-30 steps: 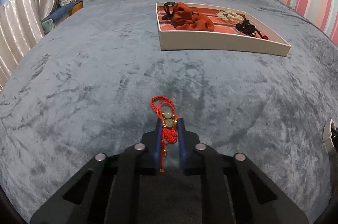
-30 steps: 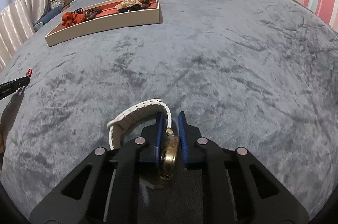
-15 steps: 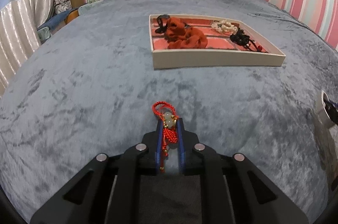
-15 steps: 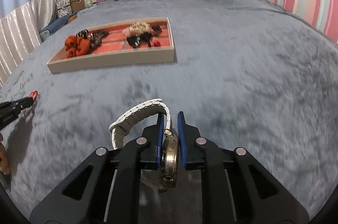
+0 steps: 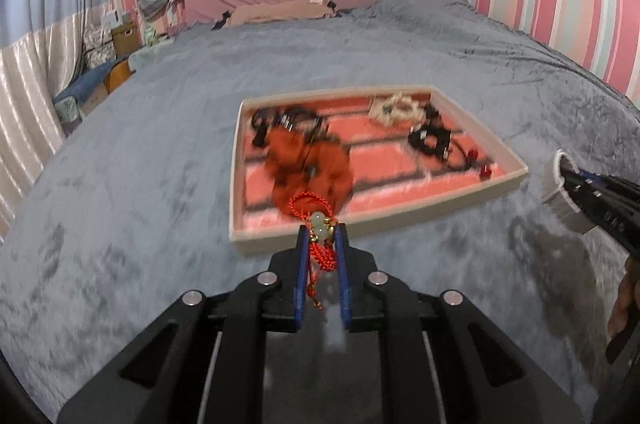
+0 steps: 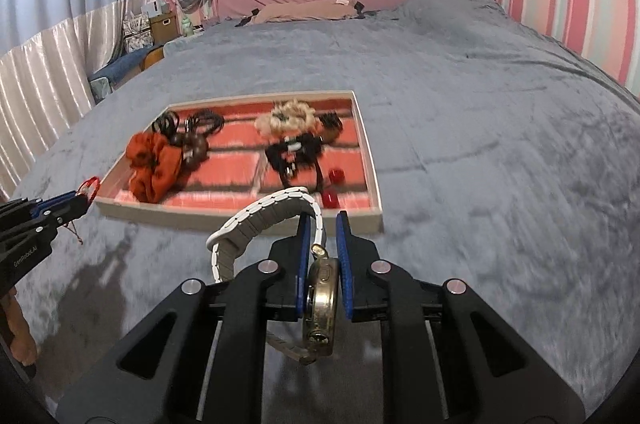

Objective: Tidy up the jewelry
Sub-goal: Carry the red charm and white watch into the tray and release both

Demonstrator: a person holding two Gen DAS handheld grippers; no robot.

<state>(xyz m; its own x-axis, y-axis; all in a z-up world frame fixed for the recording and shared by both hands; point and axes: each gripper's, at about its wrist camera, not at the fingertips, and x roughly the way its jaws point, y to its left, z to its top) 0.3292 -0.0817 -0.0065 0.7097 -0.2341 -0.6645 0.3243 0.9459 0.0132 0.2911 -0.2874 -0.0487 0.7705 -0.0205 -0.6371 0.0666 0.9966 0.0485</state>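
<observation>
Your left tool (image 5: 322,244) is clamped on a red braided cord bracelet with pale green beads (image 5: 316,224), held above the grey velvet bedspread (image 5: 140,184) just before the shallow cream tray with a red lining (image 5: 400,216). Your right tool (image 6: 322,236) grips a gold-cased watch with a white link band (image 6: 272,220) near the tray's front rim.

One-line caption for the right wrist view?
Right gripper carries a white-banded watch toward the jewelry tray on the grey bedspread.
</observation>
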